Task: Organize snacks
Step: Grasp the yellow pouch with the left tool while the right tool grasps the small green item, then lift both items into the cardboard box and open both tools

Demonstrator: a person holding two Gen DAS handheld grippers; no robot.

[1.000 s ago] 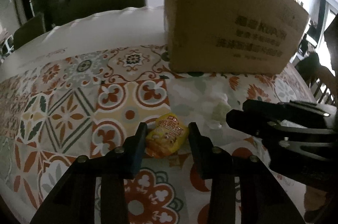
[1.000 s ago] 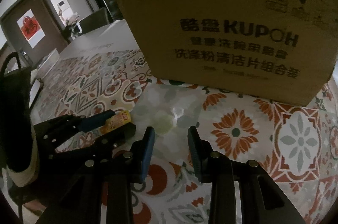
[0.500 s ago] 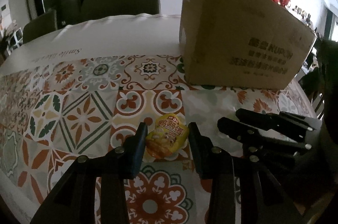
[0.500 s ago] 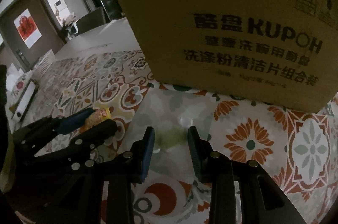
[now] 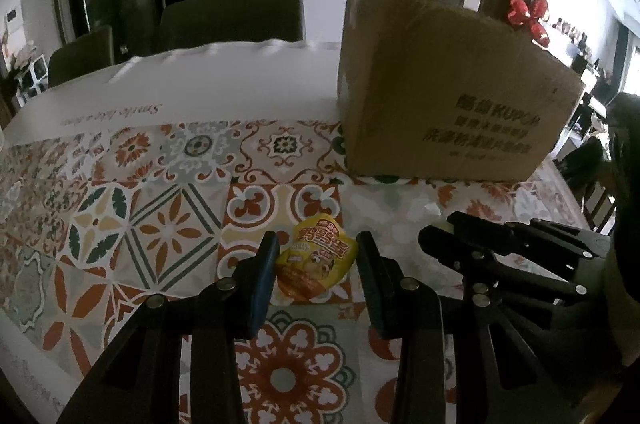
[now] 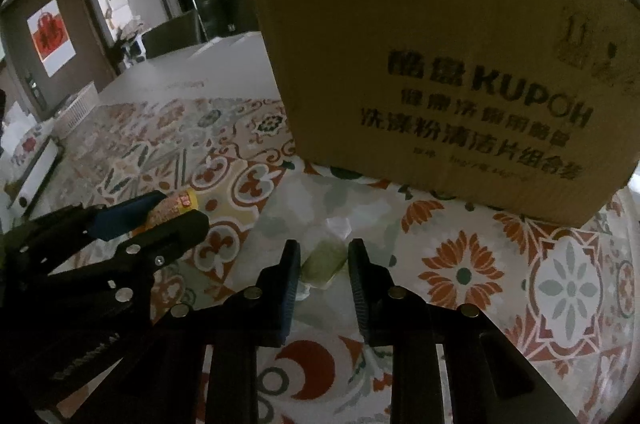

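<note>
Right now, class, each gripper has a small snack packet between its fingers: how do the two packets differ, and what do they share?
Colour: the yellow packet in the left gripper is bright yellow-orange with red printed lettering; the pale green packet in the right gripper looks plain and translucent.
Size: the yellow packet nearly fills its gap; the pale green packet looks slimmer.
Shared: both lie on the patterned tablecloth, before the cardboard box, between open jaws.

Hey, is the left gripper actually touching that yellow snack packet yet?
Cannot tell. In the left wrist view the yellow snack packet sits between the open left gripper fingers; its left edge meets the blue pad, a gap shows on the right.
</note>
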